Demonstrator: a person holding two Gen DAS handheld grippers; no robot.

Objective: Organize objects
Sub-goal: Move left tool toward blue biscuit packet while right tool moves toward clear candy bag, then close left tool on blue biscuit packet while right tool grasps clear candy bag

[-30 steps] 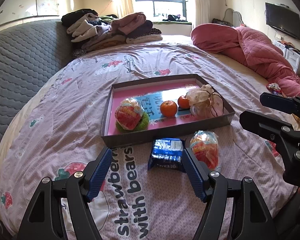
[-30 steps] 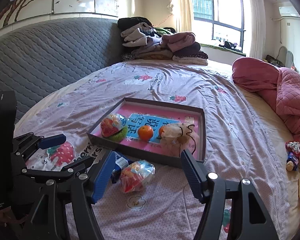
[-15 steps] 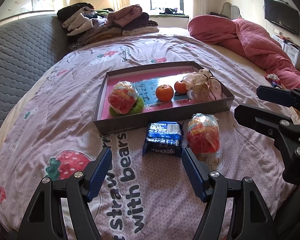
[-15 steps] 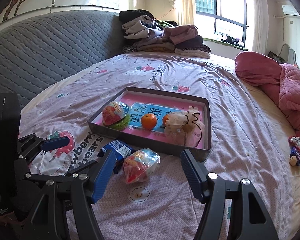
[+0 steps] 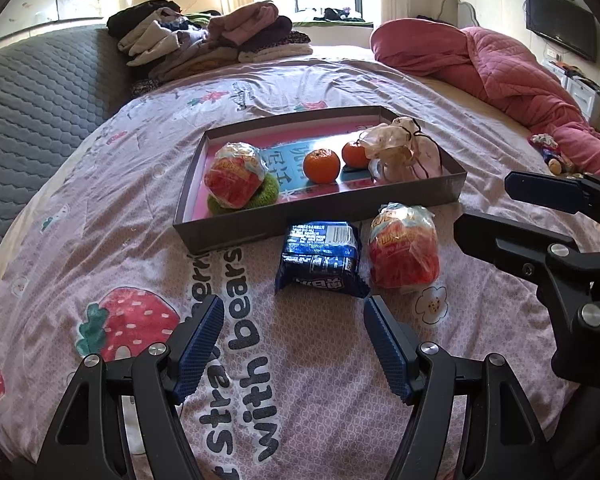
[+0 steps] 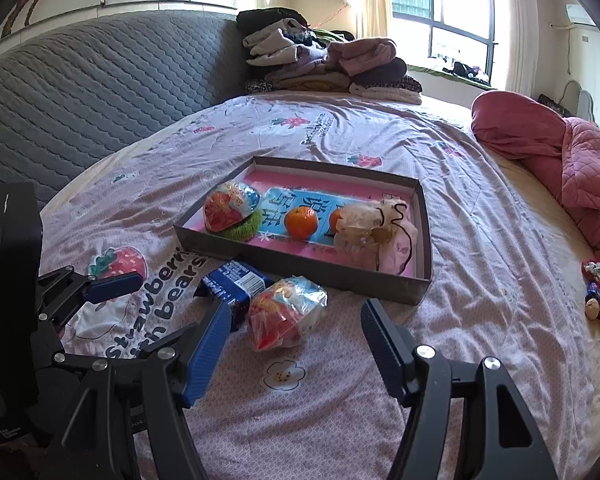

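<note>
A: What has changed?
B: Both tools, left tool (image 5: 293, 338) and right tool (image 6: 296, 344), have drawn back, fingers spread, grasping nothing.
A: Counts?
B: One shallow grey cardboard tray (image 5: 236, 229) on the bed holds two oranges (image 5: 321, 165); one blue snack packet (image 5: 320, 256) and one red-and-clear snack bag (image 5: 404, 254) lie just outside it.

Black hand-held gripper (image 5: 294, 312), ribbed blue pads (image 5: 199, 346), silver screws.

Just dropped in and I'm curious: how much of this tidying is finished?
Partly done. The tray already holds a red snack bag on a green ring, two oranges and a drawstring pouch. Nothing is in hand: the left tool and right tool are both open and empty. Left outside on the bed: the blue packet and a second red snack bag.
</note>
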